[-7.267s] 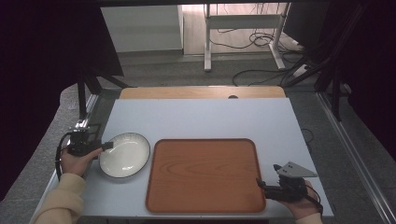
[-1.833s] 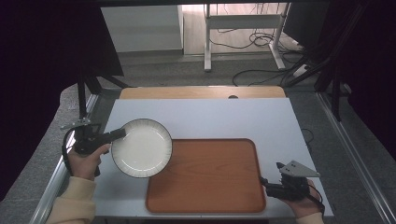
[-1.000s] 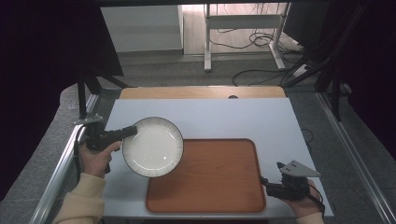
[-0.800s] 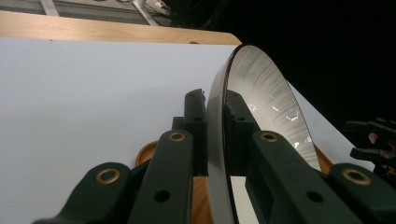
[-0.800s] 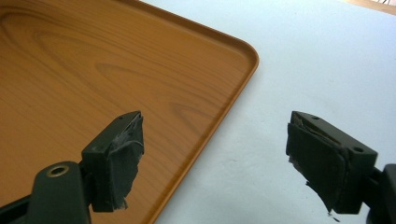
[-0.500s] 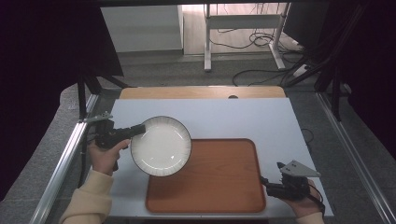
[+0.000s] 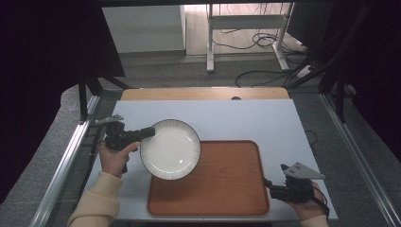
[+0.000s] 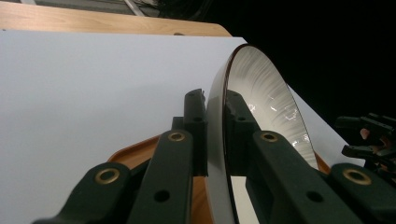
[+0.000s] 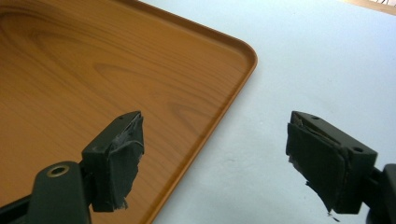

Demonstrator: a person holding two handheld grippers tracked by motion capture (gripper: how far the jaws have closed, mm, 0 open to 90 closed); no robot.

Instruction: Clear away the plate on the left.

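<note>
Compared with the earliest high view, the plate point(image 7: 170, 149) has left the table at the left of the frame and now sits right of there and higher up, its right edge over the upper left corner of the tray point(image 7: 222, 189). Between the last earlier picture and this one it has shifted a little further right. The left gripper point(image 7: 144, 133) is clamped on the plate's left rim; in the left gripper view the two black jaws pinch the thin white edge point(image 8: 215, 140) from both sides, and the plate stands on edge in that frame. The plate is white with a dark rim and has nothing in it. The wooden tray lies flat in the lower middle of the high view and carries nothing on its bare surface. The right gripper point(image 7: 272, 187) rests at the lower right, just beside the tray's right edge, in the same spot as before; in the right gripper view its jaws stand wide apart with nothing between them, one over the tray point(image 9: 93, 70), the other over the white table point(image 9: 317, 60).
</note>
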